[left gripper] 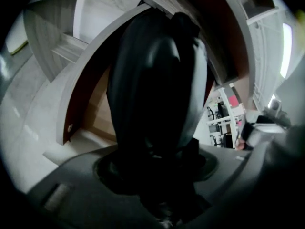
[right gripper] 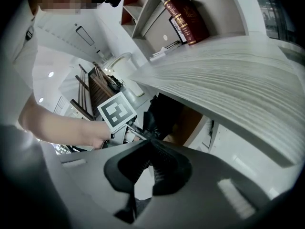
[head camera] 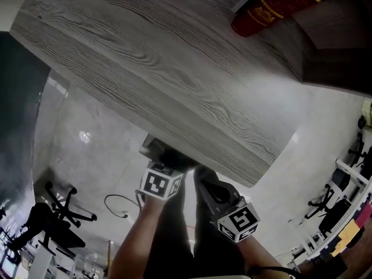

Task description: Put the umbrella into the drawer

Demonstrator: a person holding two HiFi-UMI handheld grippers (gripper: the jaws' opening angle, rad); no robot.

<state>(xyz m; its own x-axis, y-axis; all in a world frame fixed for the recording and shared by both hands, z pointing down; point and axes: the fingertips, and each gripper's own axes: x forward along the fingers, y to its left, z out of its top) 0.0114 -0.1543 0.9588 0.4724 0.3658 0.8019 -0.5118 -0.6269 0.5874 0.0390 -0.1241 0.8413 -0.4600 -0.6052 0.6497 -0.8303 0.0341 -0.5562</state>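
Judging by its look, how will the umbrella handle?

— Light, I'd say, and soft outside: folded black fabric wrapped over a stiff core. The cloth looks slick, so a loose pinch could slide along it. I wouldn't call it fragile, though the ribs under the fabric would not like a hard squeeze.

Where is it taken hold of?

— The left gripper has its jaws clamped on one end. The bundle stands straight out along the jaws and fills that gripper's view. A hold nearer the middle would swing less, but an end grip lets the far end go in first.

And where is it now?

— Below the front edge of the grey wood table, pointing into the brown-lined opening under the top. I take that opening for the drawer. The wide lens bends it so much that I cannot say how far out it is pulled, or whether the tip is inside.

The arms?

— Both forearms reach forward and down from the body, close together, with the marker cubes facing up at the head view. The left hand is thrust in under the table's lip. The right gripper hangs just beside it, jaws pressed together with nothing between them, aimed at the umbrella.

Anything in the way?

— Only a red book at the table's far side, well apart.
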